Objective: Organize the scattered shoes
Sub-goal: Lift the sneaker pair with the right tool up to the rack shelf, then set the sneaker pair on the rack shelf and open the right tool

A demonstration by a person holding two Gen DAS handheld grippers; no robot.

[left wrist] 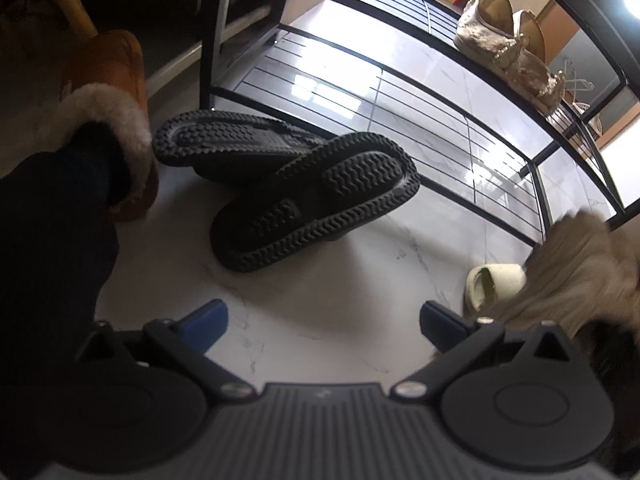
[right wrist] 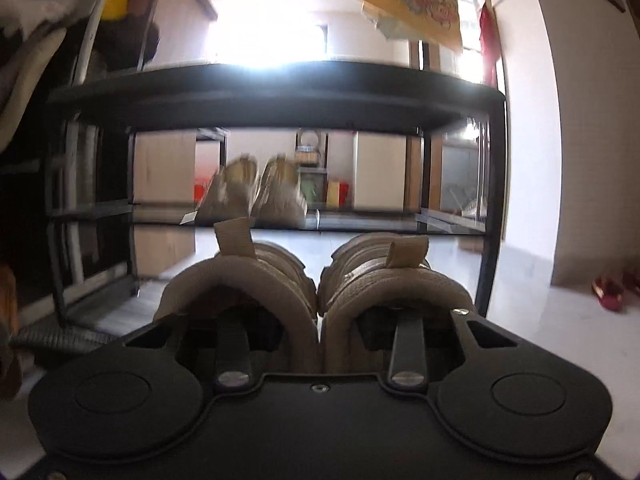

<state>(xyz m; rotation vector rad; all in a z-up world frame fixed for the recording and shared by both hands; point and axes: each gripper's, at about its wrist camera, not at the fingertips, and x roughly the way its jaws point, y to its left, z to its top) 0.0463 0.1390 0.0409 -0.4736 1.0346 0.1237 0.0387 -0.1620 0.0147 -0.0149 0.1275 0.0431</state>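
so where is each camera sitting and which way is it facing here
Left wrist: on the left gripper, angled down at the floor and two black slippers; its open blue pads and the person's dark leg show.
Right wrist: on the right gripper, about level, facing the shoe rack; it clamps a pair of beige shoes.
Shared: the rack and the tan pair on its shelf.

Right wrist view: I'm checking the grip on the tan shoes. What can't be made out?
- Right gripper fingertips: hidden inside the tan shoes.
- Beige sneakers on the shoe rack: motion-blurred.
- Left wrist view: tan shoes blurred, cut by the right edge.
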